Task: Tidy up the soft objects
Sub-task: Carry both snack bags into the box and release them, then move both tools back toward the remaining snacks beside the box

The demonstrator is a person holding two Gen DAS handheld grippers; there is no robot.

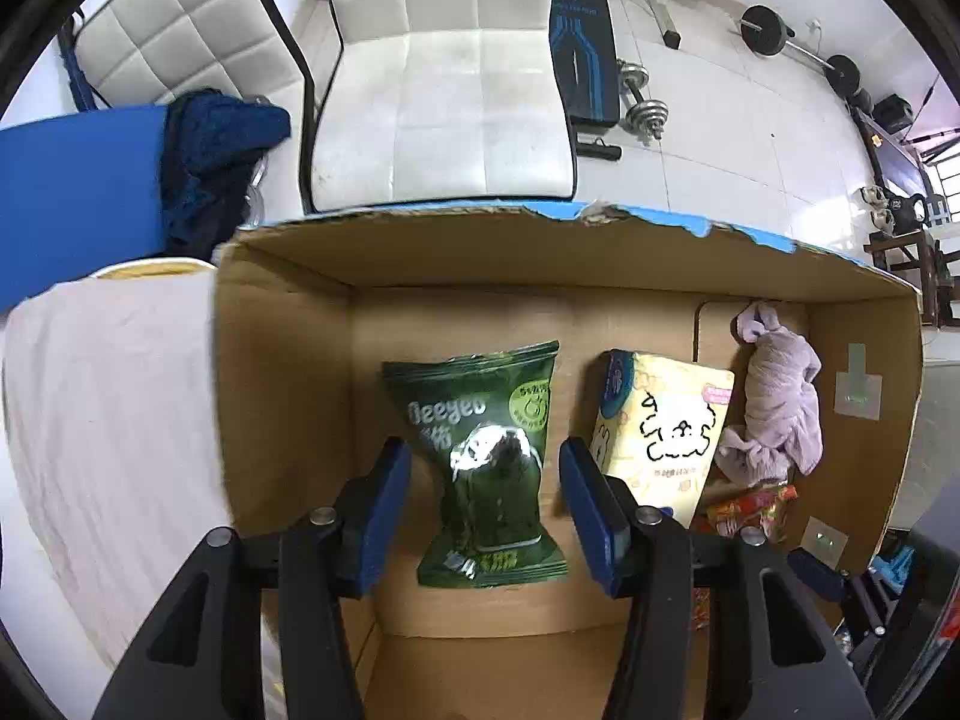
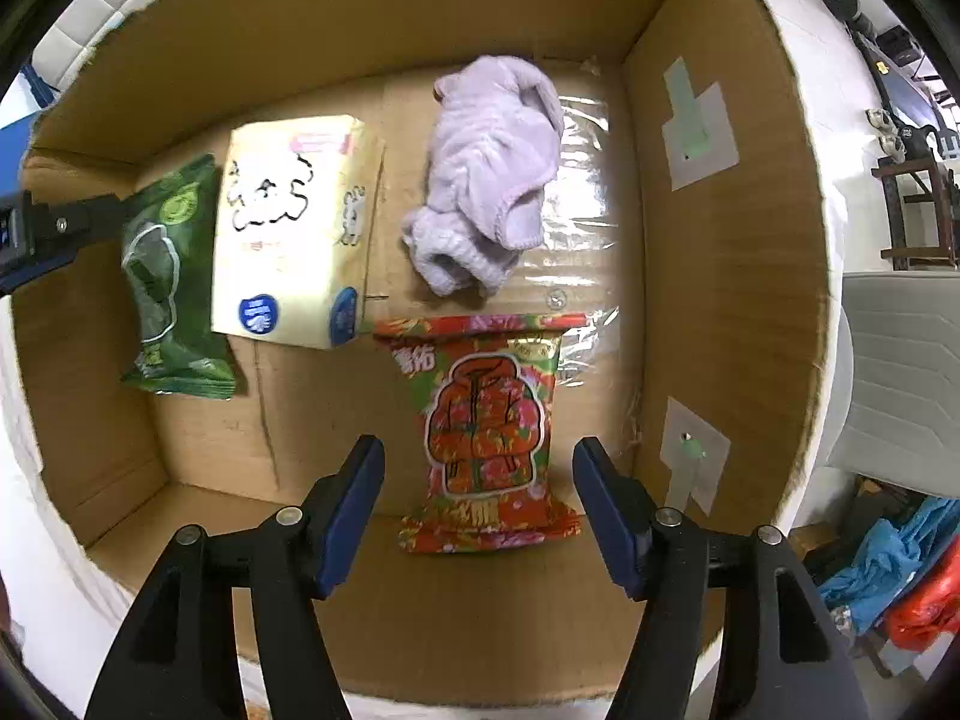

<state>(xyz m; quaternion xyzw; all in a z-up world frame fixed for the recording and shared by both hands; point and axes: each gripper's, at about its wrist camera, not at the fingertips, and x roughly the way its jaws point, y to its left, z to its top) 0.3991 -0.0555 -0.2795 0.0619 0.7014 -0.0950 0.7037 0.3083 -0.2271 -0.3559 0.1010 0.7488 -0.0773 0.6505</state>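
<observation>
Four soft items lie in the box (image 2: 720,252): one green pack (image 1: 486,468), one yellow pack (image 2: 294,228), one lilac cloth (image 2: 486,174), one red pack (image 2: 486,438). Left gripper (image 1: 486,504) straddles the green pack and right gripper (image 2: 480,504) the red, jaws apart, pads clear. Risk: a lifting pad snags crinkly film and drags a pack askew.

my left gripper (image 1: 485,483): jaws apart, centre frame | green packet (image 1: 480,462) between them, untouched, on cardboard box (image 1: 288,360) floor | yellow tissue pack (image 1: 660,420) right | purple cloth (image 1: 774,402) far right
</observation>
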